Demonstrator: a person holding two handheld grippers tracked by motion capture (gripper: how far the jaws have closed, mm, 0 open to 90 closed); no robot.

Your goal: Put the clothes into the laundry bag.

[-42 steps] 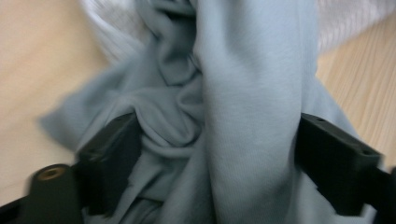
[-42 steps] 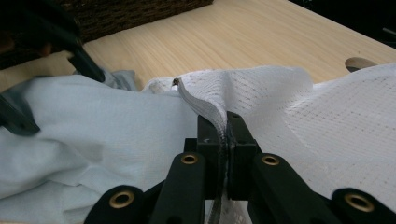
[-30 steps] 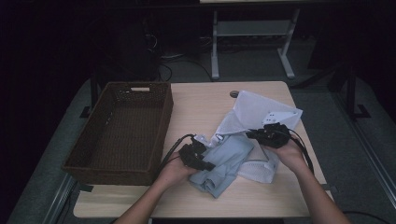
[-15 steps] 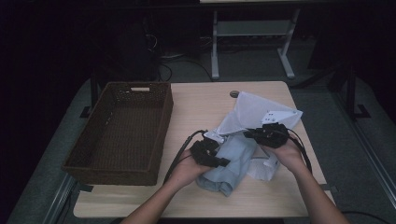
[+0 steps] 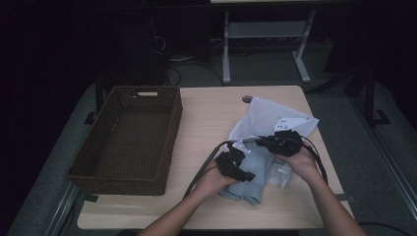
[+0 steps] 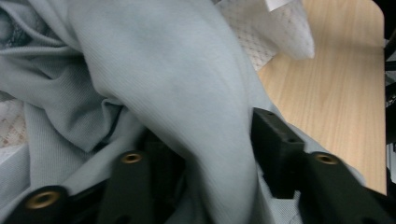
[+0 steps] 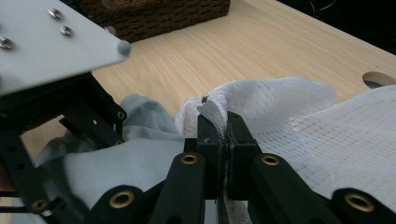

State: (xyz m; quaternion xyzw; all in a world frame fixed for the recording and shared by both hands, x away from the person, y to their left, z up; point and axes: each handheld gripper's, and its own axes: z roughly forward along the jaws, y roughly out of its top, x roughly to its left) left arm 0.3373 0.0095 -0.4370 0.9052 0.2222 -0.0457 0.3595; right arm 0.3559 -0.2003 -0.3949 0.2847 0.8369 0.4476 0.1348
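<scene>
Right gripper view: the right gripper (image 7: 227, 140) stands with its two black jaws pressed together, a thin fold of the white mesh cloth (image 7: 299, 116) pinched between them and poking up above the tips. Just left of these jaws lies the pale blue garment (image 7: 140, 158), and over it hangs the left gripper (image 7: 70, 126) with its grey plate on top. Beyond the jaw tips stretches the wooden table (image 7: 196, 51), with the wicker basket (image 7: 154, 14) at its far edge.

Left gripper view: the left gripper (image 6: 205, 154) has its jaws about halfway apart, having just been opening; a ridge of the pale blue garment (image 6: 163, 79) runs up between them, lying against the right jaw without being clamped. Ahead and to the right of the tips a corner of the white mesh cloth (image 6: 280, 32) rests on the table (image 6: 336, 88).

High view: both grippers meet over the heaped cloth, the left gripper (image 5: 235, 162) near the right gripper (image 5: 280, 142); the basket (image 5: 133, 137) sits well apart, left of both.
</scene>
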